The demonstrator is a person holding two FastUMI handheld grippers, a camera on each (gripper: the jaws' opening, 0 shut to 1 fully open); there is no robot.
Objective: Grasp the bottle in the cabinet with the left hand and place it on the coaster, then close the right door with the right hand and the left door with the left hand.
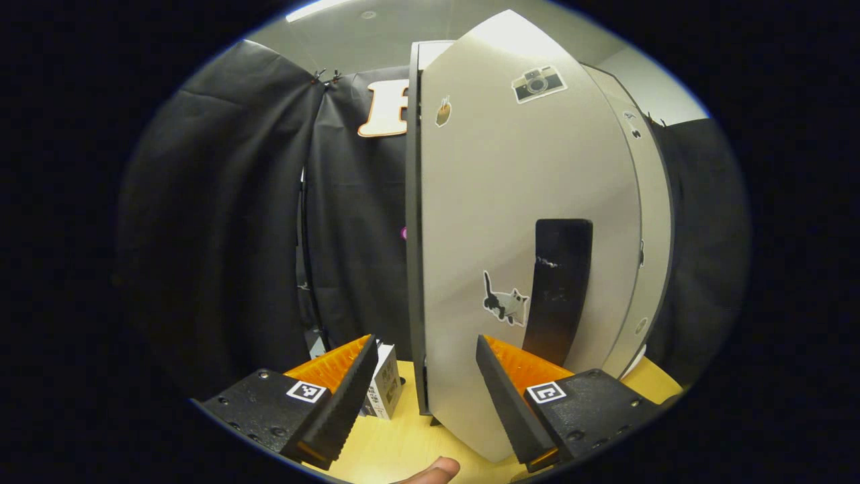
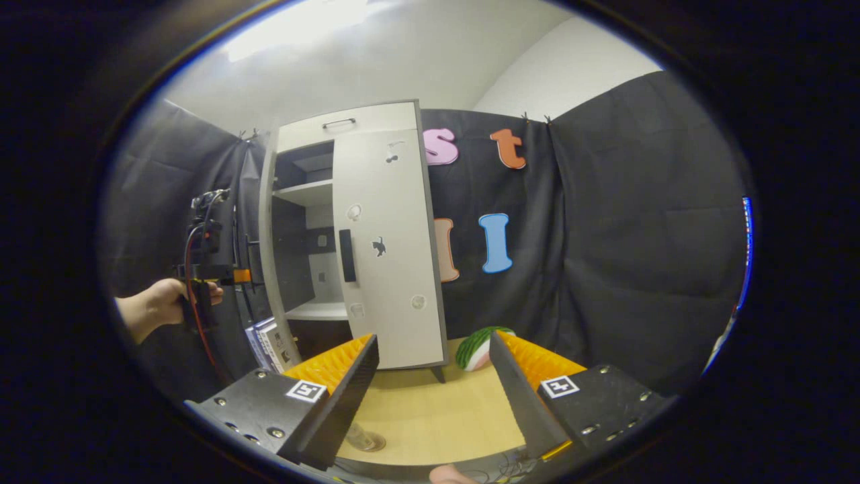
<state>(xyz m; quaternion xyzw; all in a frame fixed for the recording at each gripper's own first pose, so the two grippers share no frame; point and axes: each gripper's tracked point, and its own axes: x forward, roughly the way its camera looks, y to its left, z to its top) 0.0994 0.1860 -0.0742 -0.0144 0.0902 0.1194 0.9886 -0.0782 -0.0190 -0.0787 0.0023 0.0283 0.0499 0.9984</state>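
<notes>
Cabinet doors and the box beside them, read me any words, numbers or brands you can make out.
No text here can be read.
Nearest cabinet door: picture stickers only, a camera sticker and a cat sticker, no words.
Small box beside the cabinet: its print is too small to read.

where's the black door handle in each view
left gripper view: the black handle stands right of centre on the near door, just above the left gripper, beside the cat sticker.
right gripper view: the same handle is a small bar at the left edge of the closed right door, left of centre.
shared landmark: the cat sticker.
</notes>
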